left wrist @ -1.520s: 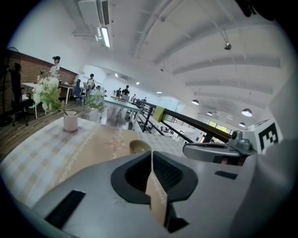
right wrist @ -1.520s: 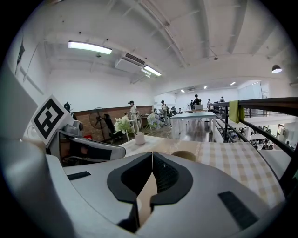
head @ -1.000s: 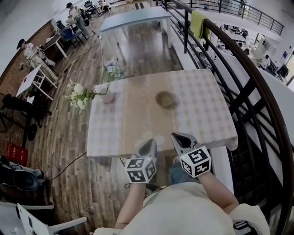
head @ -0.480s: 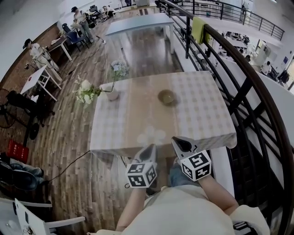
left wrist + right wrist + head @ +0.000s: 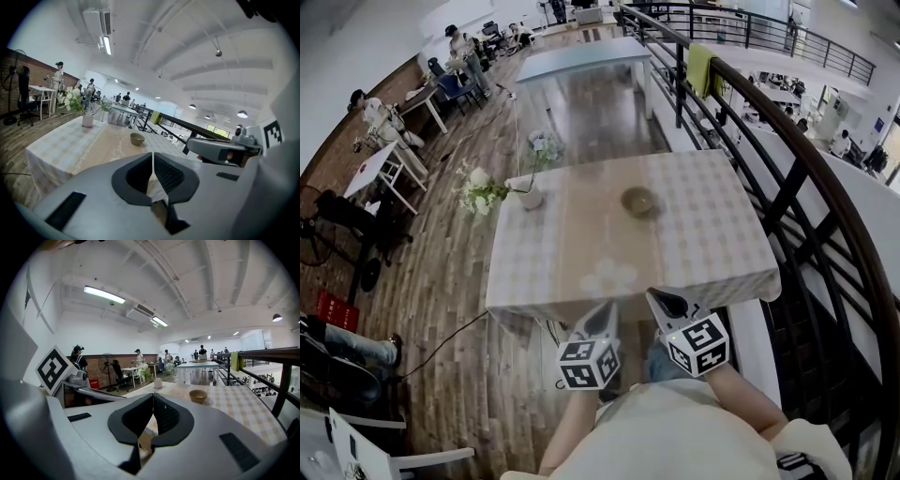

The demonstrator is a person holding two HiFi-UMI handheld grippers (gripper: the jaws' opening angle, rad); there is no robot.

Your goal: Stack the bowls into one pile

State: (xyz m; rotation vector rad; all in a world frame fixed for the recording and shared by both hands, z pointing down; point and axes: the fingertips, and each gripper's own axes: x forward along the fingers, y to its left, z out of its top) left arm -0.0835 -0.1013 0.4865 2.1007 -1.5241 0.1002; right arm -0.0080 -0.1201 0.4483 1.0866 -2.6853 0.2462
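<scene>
Here both grippers sit low in the bottom centre of the head view, side by side and close to the person's torso, their noses aimed up the frame toward the table [image 5: 712, 234]. The left gripper [image 5: 606, 309] is carried on a bare forearm [image 5: 565, 429] rising from the lower edge. The right gripper [image 5: 660, 300] sits just beside it, slightly higher in the frame, on a wrist that enters from the lower right. Each has its marker cube turned toward the camera, and both tips lie over the table's near edge. In the left gripper view the two dark, ribbed pads are pressed together along a thin seam with nothing between them. The right gripper view shows the same, its pads meeting at the tips and empty. The gripper bodies are smooth matte grey plastic, broad and rounded, tapering to a wedge. The bowl [image 5: 638, 201] stands well apart from both grippers, just right of the table's centre, on a plain tan runner [image 5: 581, 234]. It is small, round and olive-brown with a glossy rim. It may be several bowls nested together, but the view is too small to tell. The tablecloth is a pale check that hangs over the edges. A small white vase [image 5: 530, 198] with pale flowers [image 5: 478, 192] stands at the table's far left corner. A dark metal railing [image 5: 797, 169] curves down the right side of the frame.
</scene>
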